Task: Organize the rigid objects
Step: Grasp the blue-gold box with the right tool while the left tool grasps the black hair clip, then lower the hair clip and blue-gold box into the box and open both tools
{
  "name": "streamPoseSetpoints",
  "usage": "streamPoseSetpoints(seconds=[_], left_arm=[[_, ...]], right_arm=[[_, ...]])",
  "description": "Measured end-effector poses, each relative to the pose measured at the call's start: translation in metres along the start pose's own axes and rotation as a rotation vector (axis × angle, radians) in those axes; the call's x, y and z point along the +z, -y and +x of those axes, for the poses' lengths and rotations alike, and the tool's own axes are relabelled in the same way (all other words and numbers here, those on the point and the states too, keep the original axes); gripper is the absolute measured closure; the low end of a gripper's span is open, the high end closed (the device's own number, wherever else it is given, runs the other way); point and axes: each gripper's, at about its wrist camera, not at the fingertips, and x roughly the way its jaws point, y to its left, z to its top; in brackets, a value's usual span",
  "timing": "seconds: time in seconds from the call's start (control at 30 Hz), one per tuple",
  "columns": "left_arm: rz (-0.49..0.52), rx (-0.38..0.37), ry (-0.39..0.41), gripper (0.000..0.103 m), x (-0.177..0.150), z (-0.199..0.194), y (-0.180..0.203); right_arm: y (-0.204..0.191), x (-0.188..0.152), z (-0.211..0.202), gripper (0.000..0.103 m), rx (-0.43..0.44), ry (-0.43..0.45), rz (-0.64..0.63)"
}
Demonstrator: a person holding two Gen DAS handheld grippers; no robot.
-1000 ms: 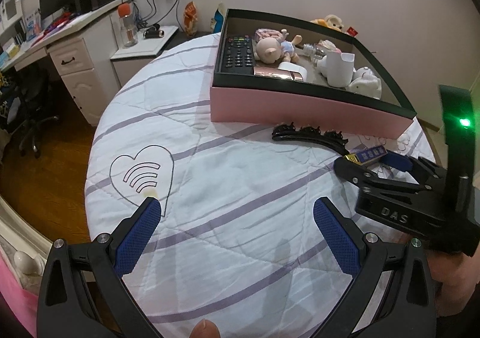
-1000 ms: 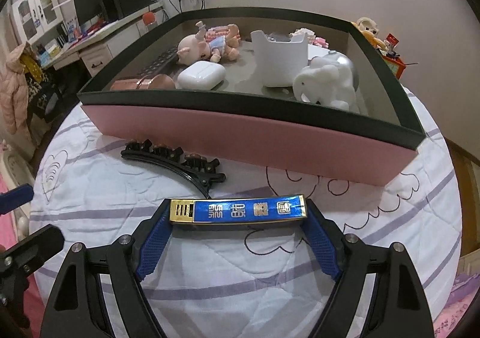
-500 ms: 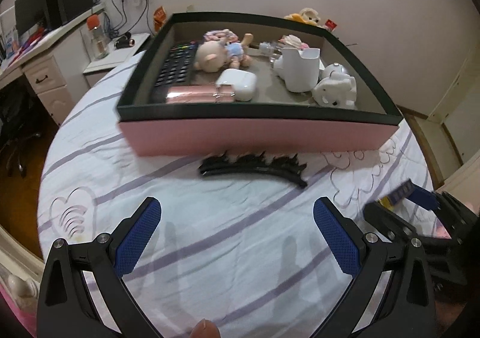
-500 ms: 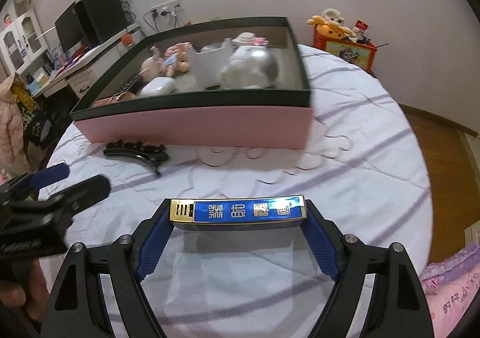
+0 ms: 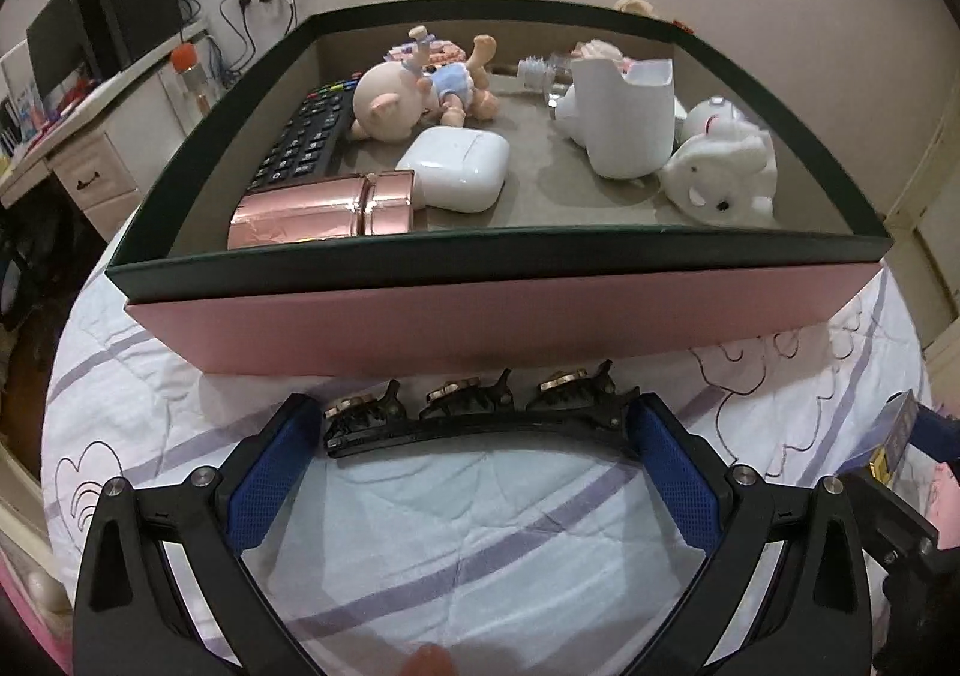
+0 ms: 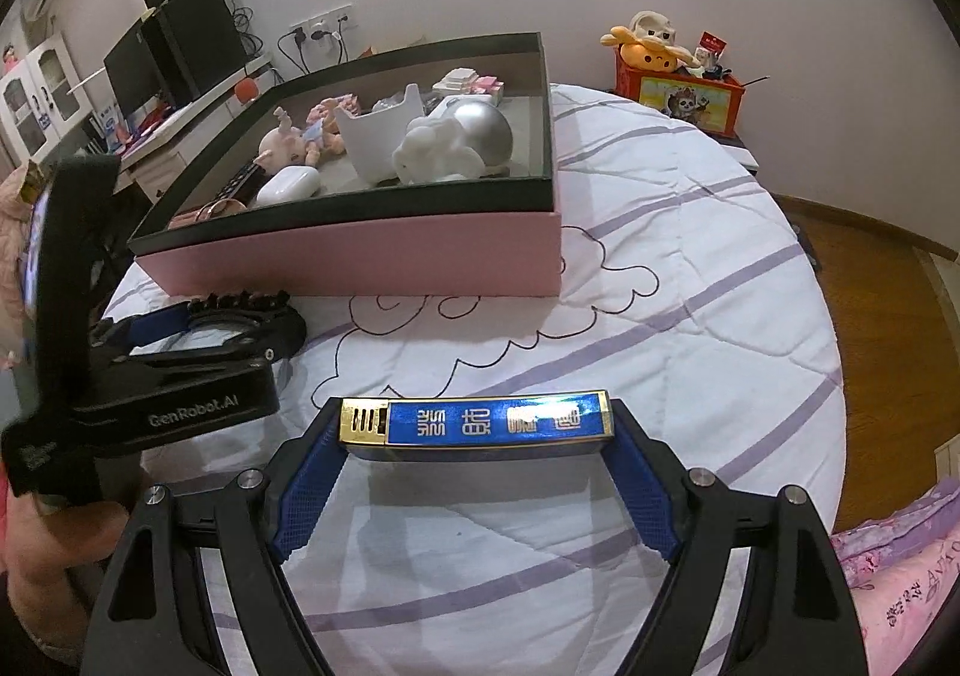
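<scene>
A black hair clip with toothed ornaments lies on the quilt just in front of the pink box. My left gripper is open with its blue pads at either end of the clip. The clip also shows in the right wrist view with the left gripper around it. My right gripper is shut on a blue and gold lighter, held crosswise above the quilt, to the right of the left gripper. The lighter's end shows at the right edge of the left wrist view.
The box holds a remote, a pig doll, a white earbud case, a rose-gold case, a white cup and a white elephant figure. A red toy box stands behind the round bed.
My left gripper has moved forward and down until its pads flank the hair clip. My right gripper, still holding the lighter, has swung right and back from the box.
</scene>
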Motion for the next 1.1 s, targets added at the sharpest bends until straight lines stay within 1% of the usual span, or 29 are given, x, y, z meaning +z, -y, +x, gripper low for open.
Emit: streamPoseSetpoints(seconds=[0.03,0.3,0.43,0.6,0.7,0.83,0.97,1.1], left_arm=[[0.001,-0.004,0.004,0.007,0.0,-0.001,-0.001],[-0.006,-0.042,0.004,0.007,-0.008,-0.013,-0.01],[-0.018,-0.056,0.012,0.007,-0.015,-0.033,-0.019],[-0.021,-0.054,0.061,0.007,-0.013,-0.068,-0.036],[-0.023,-0.046,0.1,0.007,-0.005,-0.088,-0.048],[-0.024,-0.042,0.148,0.007,0.017,-0.105,-0.061],[-0.012,-0.048,0.177,0.007,0.042,-0.112,-0.061],[-0.007,-0.079,0.18,0.007,0.065,-0.103,-0.054]], right_arm=[[0.001,0.0,0.0,0.02,0.0,0.0,0.002],[-0.005,0.001,-0.002,0.02,0.007,0.004,0.0],[-0.009,0.003,-0.008,0.02,0.005,0.013,-0.01],[-0.021,0.011,-0.022,0.02,0.019,0.037,-0.031],[-0.032,0.023,-0.034,0.02,0.026,0.067,-0.054],[-0.044,0.047,-0.049,0.02,0.026,0.108,-0.075],[-0.053,0.077,-0.058,0.02,0.018,0.135,-0.082],[-0.051,0.1,-0.047,0.02,0.023,0.114,-0.039]])
